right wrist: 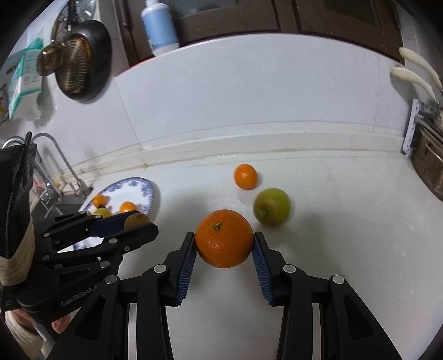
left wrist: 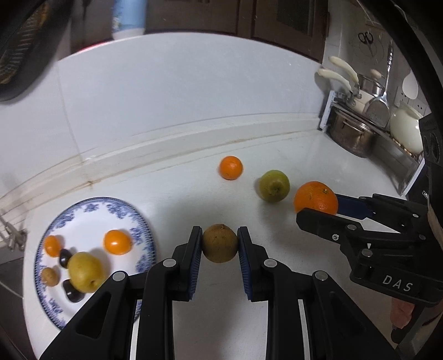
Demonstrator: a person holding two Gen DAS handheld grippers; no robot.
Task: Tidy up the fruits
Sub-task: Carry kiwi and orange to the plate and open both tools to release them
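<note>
My left gripper [left wrist: 220, 243] is shut on a small brown-green fruit [left wrist: 220, 243], lifted above the white counter [left wrist: 180, 193]. The right gripper [right wrist: 224, 242] is shut on a large orange [right wrist: 224, 238], also off the counter; in the left wrist view that orange [left wrist: 315, 197] shows at the right between the right gripper's fingers [left wrist: 318, 221]. A small orange [left wrist: 231, 167] and a green apple [left wrist: 274, 185] lie on the counter beyond. A blue-patterned plate [left wrist: 138, 221] at the left holds two small oranges, a yellow pear, a small brown fruit and dark pieces.
Pots and ladles [left wrist: 357, 130] crowd a rack at the right end of the counter. A sink with a tap [right wrist: 63, 166] lies left of the plate [right wrist: 149, 191]. A dark strainer [right wrist: 80, 61] hangs on the tiled wall, and a blue bottle [right wrist: 160, 25] stands on the ledge above.
</note>
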